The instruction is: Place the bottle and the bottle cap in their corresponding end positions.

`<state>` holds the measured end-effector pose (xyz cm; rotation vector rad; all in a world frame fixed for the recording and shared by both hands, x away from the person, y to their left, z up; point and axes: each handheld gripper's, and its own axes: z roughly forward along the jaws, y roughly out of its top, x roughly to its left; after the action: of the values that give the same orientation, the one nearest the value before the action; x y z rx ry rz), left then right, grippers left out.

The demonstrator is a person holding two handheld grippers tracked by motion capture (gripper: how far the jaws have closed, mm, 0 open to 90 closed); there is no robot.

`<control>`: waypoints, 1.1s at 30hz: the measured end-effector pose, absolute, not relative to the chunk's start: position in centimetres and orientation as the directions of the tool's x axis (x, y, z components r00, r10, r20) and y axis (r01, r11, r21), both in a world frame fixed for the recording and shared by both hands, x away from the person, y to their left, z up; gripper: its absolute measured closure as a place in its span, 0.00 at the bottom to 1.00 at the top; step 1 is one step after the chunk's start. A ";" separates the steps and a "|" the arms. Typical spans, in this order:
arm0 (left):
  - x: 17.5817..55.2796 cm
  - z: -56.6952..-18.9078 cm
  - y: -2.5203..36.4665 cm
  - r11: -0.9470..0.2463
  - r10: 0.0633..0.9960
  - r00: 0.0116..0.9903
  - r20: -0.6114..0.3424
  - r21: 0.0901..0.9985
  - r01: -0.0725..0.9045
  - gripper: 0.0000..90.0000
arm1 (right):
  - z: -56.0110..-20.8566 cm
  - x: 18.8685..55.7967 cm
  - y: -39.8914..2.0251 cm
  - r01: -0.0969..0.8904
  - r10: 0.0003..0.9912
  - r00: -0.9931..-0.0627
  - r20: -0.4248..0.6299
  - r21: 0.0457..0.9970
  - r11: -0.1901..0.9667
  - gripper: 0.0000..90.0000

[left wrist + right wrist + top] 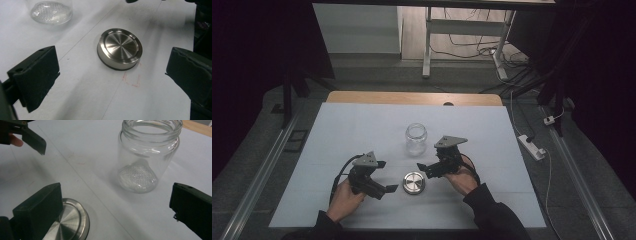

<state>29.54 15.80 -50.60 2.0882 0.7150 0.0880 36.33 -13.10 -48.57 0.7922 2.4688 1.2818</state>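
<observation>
From above, a clear glass jar (416,138) stands upright and lidless on the white counter (337,135), mouth up. A round brushed-steel lid (414,182) lies flat just in front of it. The left gripper (385,176) is left of the lid, the right gripper (424,169) right of it, both released.

In the left gripper view, the lid (120,48) shows concentric machined rings and a dark lower rim, between spread black fingers (37,75).

In the right gripper view, the jar (147,155) has a threaded neck and dimpled base; the lid (68,223) sits partly behind one finger (40,212).
</observation>
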 end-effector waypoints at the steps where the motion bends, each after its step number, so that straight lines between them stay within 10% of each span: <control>1: 29.5 -50.6 15.9 -0.427 0.524 0.829 -0.197 0.781 0.456 0.00 | -48.5 36.2 -13.2 0.350 0.568 -0.822 0.030 0.814 0.464 0.00; 33: 25.1 -50.3 22.0 -0.356 0.672 0.721 -0.170 0.780 0.516 0.00 | -48.4 32.0 -18.2 0.375 0.607 -0.795 0.016 0.798 0.472 0.00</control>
<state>25.06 22.04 -50.29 2.0358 0.9026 0.2230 31.98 -18.23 -48.36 0.8394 2.4522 1.2292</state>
